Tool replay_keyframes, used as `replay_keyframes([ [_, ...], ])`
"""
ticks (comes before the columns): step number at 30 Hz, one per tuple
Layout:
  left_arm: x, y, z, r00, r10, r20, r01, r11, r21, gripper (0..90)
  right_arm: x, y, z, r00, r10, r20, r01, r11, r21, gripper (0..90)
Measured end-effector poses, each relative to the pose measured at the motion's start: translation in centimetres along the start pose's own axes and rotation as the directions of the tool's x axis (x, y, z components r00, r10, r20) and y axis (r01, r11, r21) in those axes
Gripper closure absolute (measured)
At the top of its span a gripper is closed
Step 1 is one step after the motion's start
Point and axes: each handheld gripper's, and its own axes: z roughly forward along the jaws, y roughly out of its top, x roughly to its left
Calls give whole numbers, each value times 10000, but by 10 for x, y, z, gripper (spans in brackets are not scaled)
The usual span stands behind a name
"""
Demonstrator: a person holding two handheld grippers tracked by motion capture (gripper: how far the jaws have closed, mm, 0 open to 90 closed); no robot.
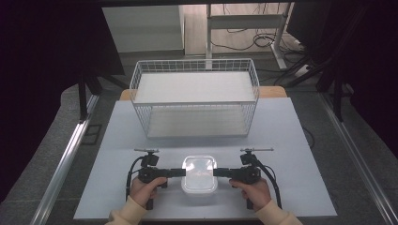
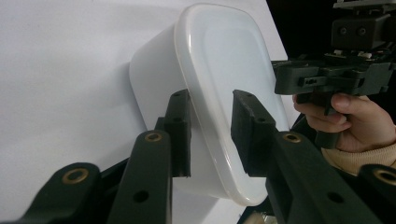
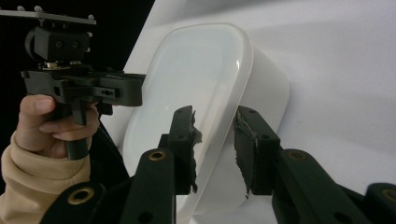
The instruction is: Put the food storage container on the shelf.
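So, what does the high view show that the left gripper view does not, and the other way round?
High view alone: the white wire basket standing at the far side of the pale table, and the left hand of the person.

Left gripper view alone: a close look at the rim of the white plastic lidded container, which sits between the left gripper jaws with a gap visible on each side.

Both: the container, the right gripper at its opposite edge, and the right hand.
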Motion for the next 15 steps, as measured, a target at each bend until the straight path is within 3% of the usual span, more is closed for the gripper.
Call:
replay_keyframes([
  [6,-5,-1,-5,9998,192,74,-190,9997,-156,730,2,-1,-5,9998,120,-186,-122,9999,-63,735],
  [15,-13,-1,-10,9982,599,-44,-600,9979,-248,779,9,-2,-13,9994,-290,-208,284,9992,-277,791],
])
